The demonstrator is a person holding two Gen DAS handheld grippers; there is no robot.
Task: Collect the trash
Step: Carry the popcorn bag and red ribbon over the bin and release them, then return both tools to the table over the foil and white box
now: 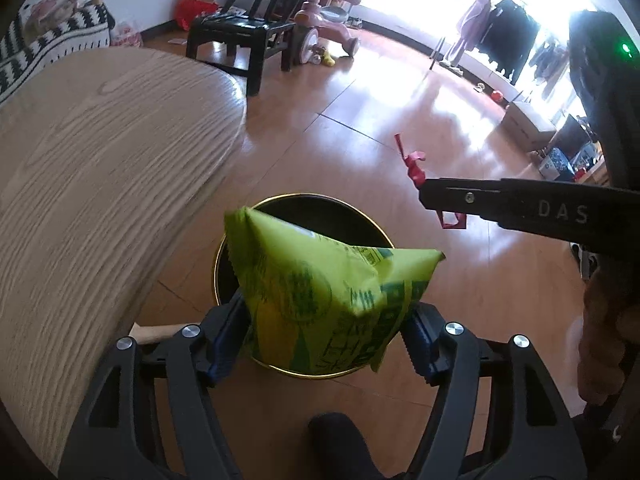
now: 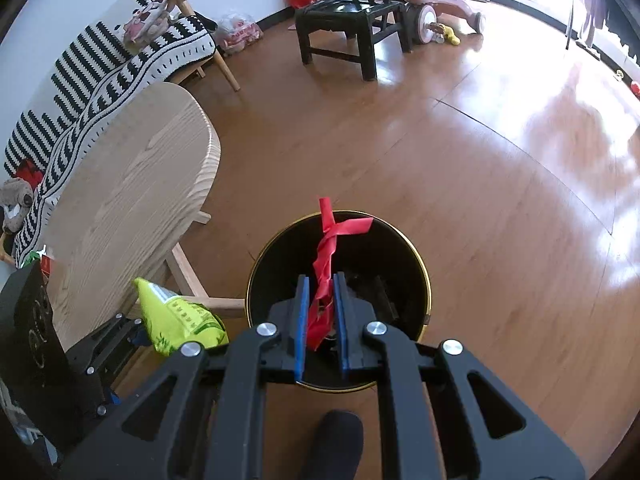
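Note:
A bright green snack bag [image 1: 320,292] stands between the pads of my left gripper [image 1: 320,340], which is shut on it directly above the open black bin with a gold rim [image 1: 298,196]. My right gripper [image 2: 322,288] is shut on a twisted red wrapper strip [image 2: 328,256], held over the same bin [image 2: 424,280]. In the left wrist view the right gripper [image 1: 424,196] comes in from the right with the red strip [image 1: 414,164] sticking out of its tip. The right wrist view shows the green bag [image 2: 180,320] at the lower left, beside the bin.
A light wooden round table [image 1: 100,160] stands just left of the bin, its legs close to the rim. Farther back are a black chair [image 2: 348,12], a pink tricycle [image 1: 328,12] and a sofa with a striped blanket [image 2: 100,64]. Bare wooden floor stretches to the right.

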